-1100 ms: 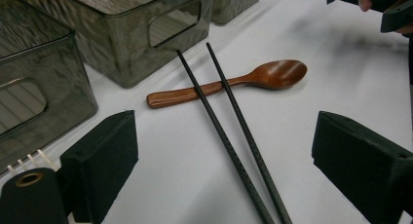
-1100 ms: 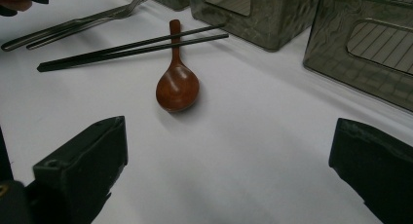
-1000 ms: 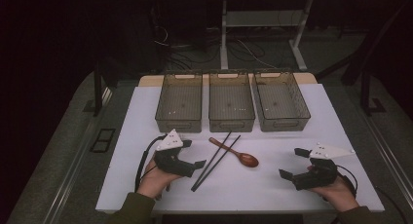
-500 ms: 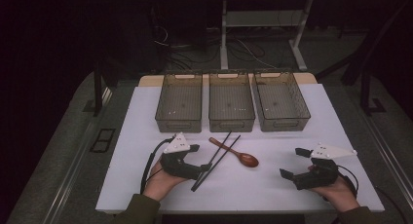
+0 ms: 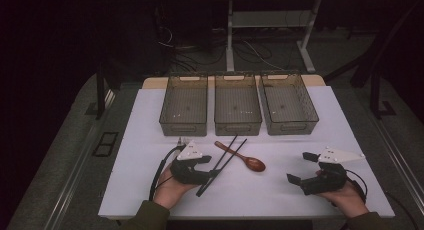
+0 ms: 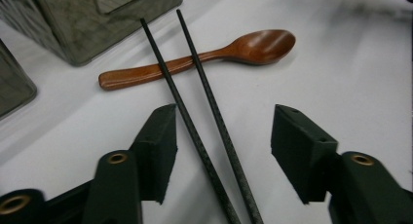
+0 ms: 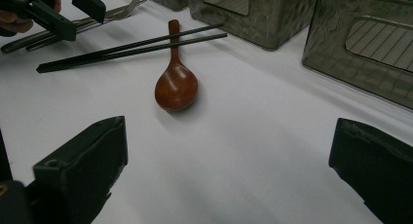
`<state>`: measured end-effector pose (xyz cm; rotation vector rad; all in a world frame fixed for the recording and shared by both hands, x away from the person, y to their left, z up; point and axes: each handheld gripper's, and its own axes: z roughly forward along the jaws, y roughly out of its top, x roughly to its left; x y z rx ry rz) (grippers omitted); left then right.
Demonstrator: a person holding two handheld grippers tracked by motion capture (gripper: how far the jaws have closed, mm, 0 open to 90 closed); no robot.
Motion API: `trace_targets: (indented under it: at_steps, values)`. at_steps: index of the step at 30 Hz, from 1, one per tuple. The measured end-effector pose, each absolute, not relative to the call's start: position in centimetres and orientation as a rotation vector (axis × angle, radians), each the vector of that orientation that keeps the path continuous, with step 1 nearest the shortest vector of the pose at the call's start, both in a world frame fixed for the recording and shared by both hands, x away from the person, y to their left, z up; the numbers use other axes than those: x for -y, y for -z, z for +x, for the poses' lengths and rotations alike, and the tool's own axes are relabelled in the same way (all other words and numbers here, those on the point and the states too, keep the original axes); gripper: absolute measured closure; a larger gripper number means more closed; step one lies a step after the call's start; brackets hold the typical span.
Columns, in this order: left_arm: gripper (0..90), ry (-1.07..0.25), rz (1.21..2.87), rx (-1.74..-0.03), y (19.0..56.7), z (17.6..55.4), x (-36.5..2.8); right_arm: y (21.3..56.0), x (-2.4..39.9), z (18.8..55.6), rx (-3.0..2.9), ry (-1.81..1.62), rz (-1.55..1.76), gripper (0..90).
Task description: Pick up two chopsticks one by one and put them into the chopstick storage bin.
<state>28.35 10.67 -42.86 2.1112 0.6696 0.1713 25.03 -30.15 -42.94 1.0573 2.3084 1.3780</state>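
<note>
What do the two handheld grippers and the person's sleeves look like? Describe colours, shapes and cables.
Both the left gripper and right gripper are black, with blocky fingers, brass-coloured rivets and a pale three-cornered plate on top. A black cable trails from each. The sleeves are olive-brown.

Three bins stand side by side at the back of the desk. Before the middle bin lie the chopsticks, crossing over the handle of the spoon, whose bowl points right. The left tongs straddle the chopsticks' near ends; the right tongs rest well apart, to the right.
</note>
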Motion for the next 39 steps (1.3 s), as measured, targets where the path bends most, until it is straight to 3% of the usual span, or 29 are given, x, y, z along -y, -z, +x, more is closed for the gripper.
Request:
trace_targets:
  at_steps: [10,39]
  values:
    - [62.1,-0.180,2.152,-0.730,43.8,28.9,-10.4,43.0,30.1,25.1,-2.309,-1.374,1.055,0.1]
    - [76.4,-0.218,2.235,-0.733,45.0,29.1,-9.7,43.1,30.1,25.1,-2.316,-1.367,1.057,0.1]
